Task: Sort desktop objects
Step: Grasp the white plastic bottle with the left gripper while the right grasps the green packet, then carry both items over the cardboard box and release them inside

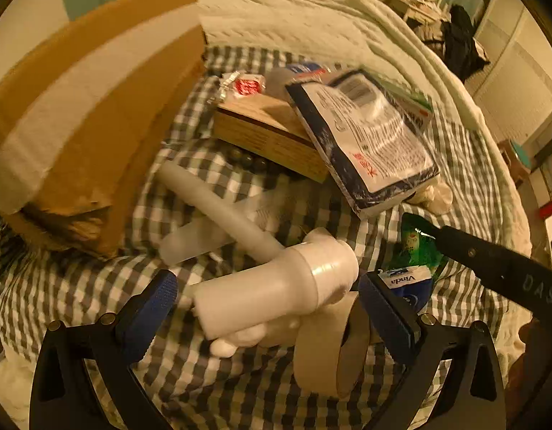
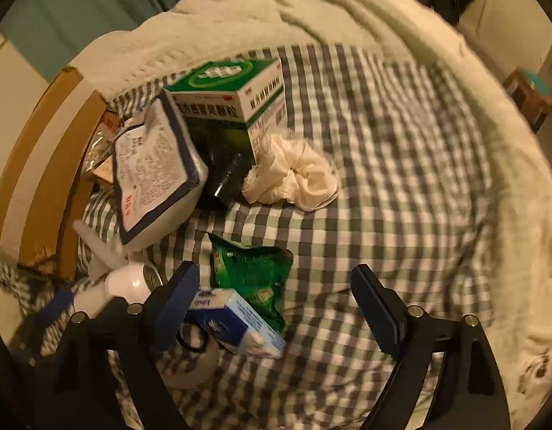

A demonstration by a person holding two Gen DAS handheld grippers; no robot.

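The left gripper (image 1: 267, 308) is hanging over a grey-and-white checked cloth (image 1: 240, 387) with its blue-padded jaws standing wide apart; a white plastic bottle with a long tapering nozzle (image 1: 276, 286) is lying between them, and neither pad is pressing on it. Just beside the right-hand pad, a roll of beige tape (image 1: 329, 354) is standing on edge against the bottle. Farther back, a flat white packet with a dark blue border (image 1: 365, 143) is leaning across a brown wooden box (image 1: 269, 132), and a brown cardboard box with a white tape stripe (image 1: 89, 107) is sitting at the left. The right gripper (image 2: 276, 308) is also hovering with its jaws spread and nothing clamped; a small blue-and-white tissue pack (image 2: 236, 322) and a crumpled green foil sachet (image 2: 251, 272) are lying on the cloth between its fingers. Beyond them, a green-and-white medicine carton (image 2: 240, 96) is standing near a cream fabric scrunchie (image 2: 297, 175).
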